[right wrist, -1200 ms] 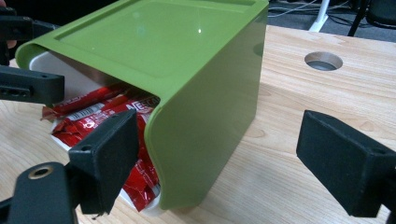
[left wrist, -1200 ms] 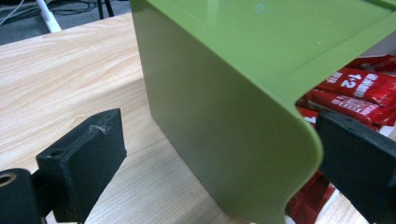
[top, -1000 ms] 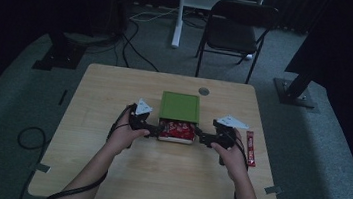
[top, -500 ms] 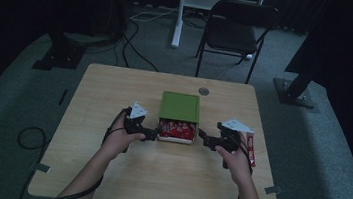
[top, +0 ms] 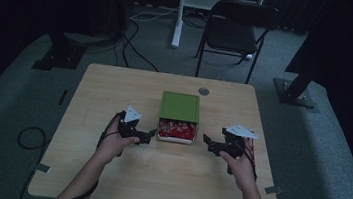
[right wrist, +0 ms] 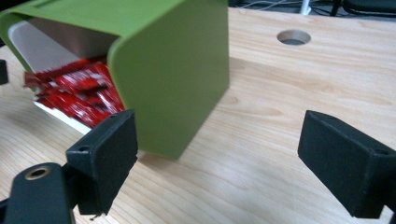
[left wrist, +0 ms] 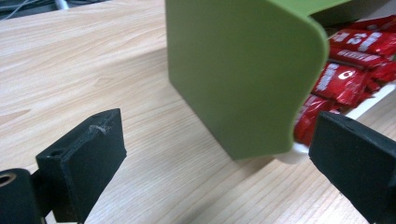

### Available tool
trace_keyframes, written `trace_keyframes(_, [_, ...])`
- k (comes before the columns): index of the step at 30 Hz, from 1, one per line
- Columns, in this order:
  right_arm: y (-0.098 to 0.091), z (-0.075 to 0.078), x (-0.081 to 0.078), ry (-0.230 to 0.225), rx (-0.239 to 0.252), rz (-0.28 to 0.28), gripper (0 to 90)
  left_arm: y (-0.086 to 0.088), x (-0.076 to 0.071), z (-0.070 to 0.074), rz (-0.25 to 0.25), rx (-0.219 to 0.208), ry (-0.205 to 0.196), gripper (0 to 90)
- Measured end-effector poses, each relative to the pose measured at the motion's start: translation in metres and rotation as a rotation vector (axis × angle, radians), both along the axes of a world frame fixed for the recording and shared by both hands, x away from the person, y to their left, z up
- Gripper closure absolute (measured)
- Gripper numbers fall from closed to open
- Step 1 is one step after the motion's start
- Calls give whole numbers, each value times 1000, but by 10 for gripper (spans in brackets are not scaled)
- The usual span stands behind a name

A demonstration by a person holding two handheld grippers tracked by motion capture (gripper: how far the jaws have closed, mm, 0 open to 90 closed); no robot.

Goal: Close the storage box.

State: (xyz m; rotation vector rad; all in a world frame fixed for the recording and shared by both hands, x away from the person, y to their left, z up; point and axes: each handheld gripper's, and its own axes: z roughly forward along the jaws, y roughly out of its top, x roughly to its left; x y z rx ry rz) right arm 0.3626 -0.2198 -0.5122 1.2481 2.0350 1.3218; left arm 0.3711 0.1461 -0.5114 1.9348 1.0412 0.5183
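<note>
So the green lid point(top: 180, 106) sits shifted toward the far side of the white tray point(top: 175, 139), which leaves the near strip of red snack packets point(top: 176, 128) uncovered, all of it roughly mid-table point(top: 115, 92). The left gripper point(top: 149, 133) hangs just beside the tray's near left corner with its 2 jaws spread wide and nothing between them; in the left gripper view the lid's corner point(left wrist: 243, 74) looms right ahead. The right gripper point(top: 206, 139) is a bit further off on the other side, jaws also wide apart and empty. Judging by that, the box looks only partly opened or partly closed, and neither gripper has a grip on it, so the real sliding or lifting of the lid looks like it's yet to come.
</note>
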Motion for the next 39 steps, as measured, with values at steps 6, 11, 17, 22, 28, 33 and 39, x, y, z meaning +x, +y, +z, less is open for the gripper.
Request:
trace_keyframes(6, [-8, -7, -2, 10, -30, -16, 119, 8, -3, -5, 25, 6, 8, 43])
trace_keyframes(11, [-12, -14, -5, 24, -51, -24, 119, 16, -4, -8, 42, 11, 17, 44])
trace_keyframes(17, [-15, -24, -9, 45, -81, -30, 120, 25, -7, -12, 65, 14, 25, 44])
trace_keyframes(22, [-19, -28, -12, 51, -86, -37, 120, 33, -11, -17, 85, 10, 38, 43])
trace_keyframes(28, [-21, -33, -19, 60, -99, -34, 120, 44, -16, -23, 114, -3, 58, 43])
trace_keyframes(33, [-22, -41, -25, 71, -116, -43, 120, 52, -20, -28, 140, 18, 67, 44])
trace_keyframes(39, [-24, -46, -29, 80, -129, -43, 120, 61, -27, -36, 174, 27, 81, 43])
